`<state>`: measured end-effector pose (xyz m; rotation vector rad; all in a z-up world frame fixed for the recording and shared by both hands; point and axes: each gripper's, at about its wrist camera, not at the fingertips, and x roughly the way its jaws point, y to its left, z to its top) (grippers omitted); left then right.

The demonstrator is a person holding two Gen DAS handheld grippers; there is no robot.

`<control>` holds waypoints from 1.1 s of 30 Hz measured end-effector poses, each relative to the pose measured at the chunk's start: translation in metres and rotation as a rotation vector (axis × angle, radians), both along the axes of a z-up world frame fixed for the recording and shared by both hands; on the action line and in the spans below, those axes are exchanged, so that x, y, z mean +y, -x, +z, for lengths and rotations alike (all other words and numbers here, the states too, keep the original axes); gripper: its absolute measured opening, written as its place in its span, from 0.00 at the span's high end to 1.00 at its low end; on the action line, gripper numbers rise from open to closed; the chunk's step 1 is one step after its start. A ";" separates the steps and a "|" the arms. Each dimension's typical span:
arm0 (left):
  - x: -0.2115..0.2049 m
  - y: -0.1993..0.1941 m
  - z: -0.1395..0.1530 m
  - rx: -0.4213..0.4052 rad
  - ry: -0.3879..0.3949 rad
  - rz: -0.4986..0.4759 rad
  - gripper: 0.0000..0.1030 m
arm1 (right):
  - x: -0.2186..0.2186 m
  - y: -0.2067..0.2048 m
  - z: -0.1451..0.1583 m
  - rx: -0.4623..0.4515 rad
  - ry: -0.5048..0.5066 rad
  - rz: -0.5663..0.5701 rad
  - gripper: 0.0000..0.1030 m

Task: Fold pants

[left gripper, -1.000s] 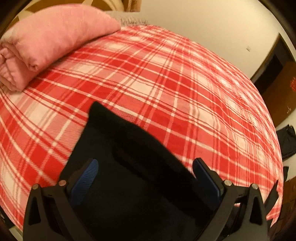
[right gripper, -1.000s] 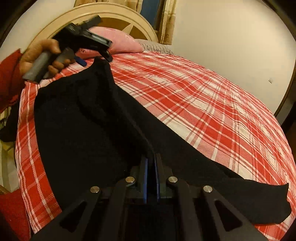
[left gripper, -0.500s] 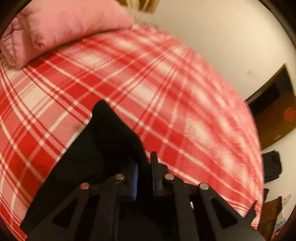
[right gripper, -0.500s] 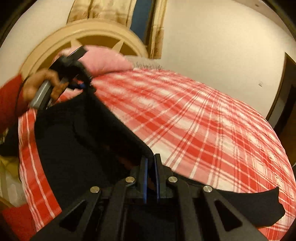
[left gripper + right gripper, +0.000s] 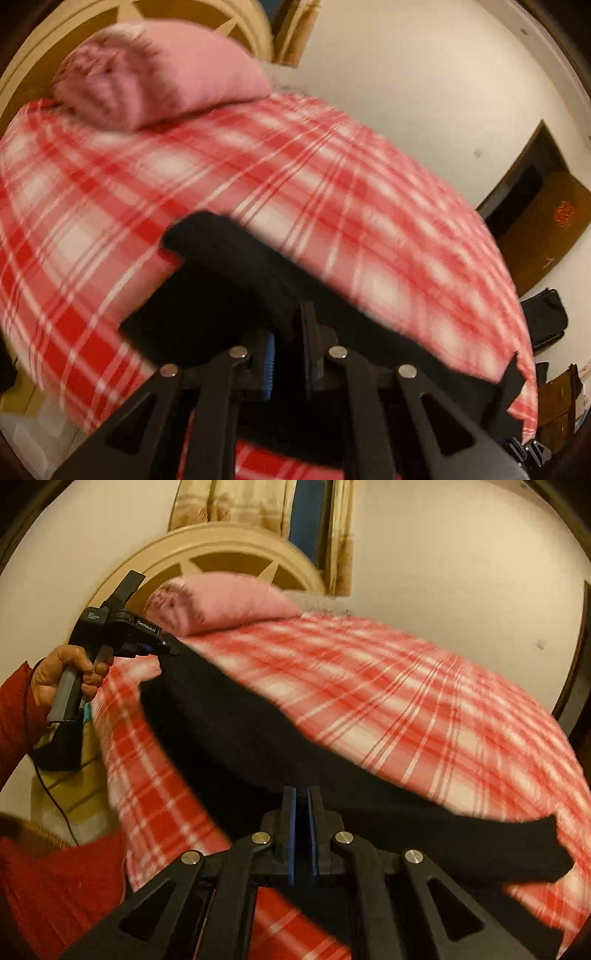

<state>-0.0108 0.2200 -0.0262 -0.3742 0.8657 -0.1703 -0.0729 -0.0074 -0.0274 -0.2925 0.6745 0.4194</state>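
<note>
The left gripper (image 5: 288, 325), open a second ago, now pinches the black pants (image 5: 236, 723), whose near edge rises off the plaid bedspread (image 5: 406, 701).

I get warm, dim indoor light in both views. Motion blur smears the plaid bedspread (image 5: 332, 192), and the black pants (image 5: 258, 746) read as featureless. Fisheye bends every edge.

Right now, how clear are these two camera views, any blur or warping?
Left wrist view: heavy motion blur smears the plaid bedspread and pink pillow; the left gripper, jaws shut on the black pants, stays sharp. Right wrist view: plaid blurred too, right gripper crisp. Both show fisheye bulging, dark corners, warm dim light.
</note>
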 end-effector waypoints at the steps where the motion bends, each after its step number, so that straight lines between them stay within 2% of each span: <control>1: 0.004 0.002 -0.011 0.029 -0.002 0.018 0.88 | 0.000 0.002 -0.005 0.018 -0.005 0.002 0.96; 4: 0.012 0.005 -0.031 0.070 -0.013 0.058 0.88 | 0.001 0.003 -0.024 0.068 -0.003 0.006 0.96; 6: 0.017 0.005 -0.038 0.095 0.019 0.074 0.88 | 0.002 0.004 -0.028 0.070 0.006 0.000 0.96; 9: 0.021 0.010 -0.035 0.080 0.032 0.092 0.86 | -0.011 -0.004 -0.018 0.065 -0.078 -0.040 0.95; 12: 0.019 0.009 -0.030 0.060 0.009 0.080 0.67 | -0.030 -0.019 -0.011 0.091 -0.214 -0.113 0.92; 13: 0.017 0.006 -0.030 0.069 0.012 0.070 0.52 | -0.035 -0.023 -0.011 0.106 -0.253 -0.124 0.90; 14: 0.018 0.005 -0.031 0.071 0.016 0.072 0.42 | -0.040 -0.029 -0.012 0.132 -0.299 -0.135 0.81; 15: 0.018 0.004 -0.032 0.068 0.022 0.076 0.40 | -0.043 -0.033 -0.012 0.157 -0.328 -0.138 0.66; 16: 0.017 0.003 -0.034 0.069 0.027 0.077 0.38 | -0.047 -0.036 -0.013 0.174 -0.359 -0.139 0.57; 17: 0.018 0.002 -0.035 0.072 0.030 0.076 0.38 | -0.048 -0.037 -0.012 0.177 -0.379 -0.138 0.43; 18: 0.017 -0.001 -0.036 0.076 0.037 0.075 0.38 | -0.050 -0.036 -0.012 0.178 -0.398 -0.137 0.39; 21: 0.017 -0.005 -0.043 0.090 0.072 0.093 0.38 | -0.057 -0.037 -0.016 0.232 -0.429 -0.159 0.39; 26: 0.018 -0.006 -0.045 0.078 0.095 0.129 0.41 | -0.073 -0.045 -0.032 0.290 -0.470 -0.302 0.39; 33: 0.023 -0.009 -0.047 0.089 0.105 0.150 0.60 | -0.071 -0.076 -0.053 0.478 -0.652 -0.405 0.39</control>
